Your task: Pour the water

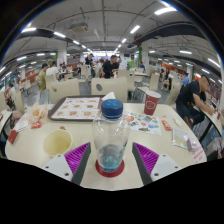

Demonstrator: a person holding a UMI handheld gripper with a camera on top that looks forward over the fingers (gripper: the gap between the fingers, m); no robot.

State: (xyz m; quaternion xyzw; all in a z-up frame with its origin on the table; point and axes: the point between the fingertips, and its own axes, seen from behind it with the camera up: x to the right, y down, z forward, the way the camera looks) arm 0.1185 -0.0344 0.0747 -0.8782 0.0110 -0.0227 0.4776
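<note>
On the light round tabletop (40,150), left of the jaws, a pale yellow-green plastic bowl (57,142) is sitting near the edge. Beyond it, a flat tray with a red rim and small patterned print (76,108) is lying toward the far side. In the middle, a clear plastic water bottle with a blue cap (110,133) is standing upright on a red round coaster (110,168), between the two magenta pads (78,157) of the gripper (111,160). The jaws are standing apart around the bottle; whether they are pressing on it cannot be told. Right of the bottle, a colourful printed sheet (146,124) is lying flat, and a red paper cup (151,101) is standing beyond it. Farther right, a seated person (196,97) is leaning over the tabletop.
</note>
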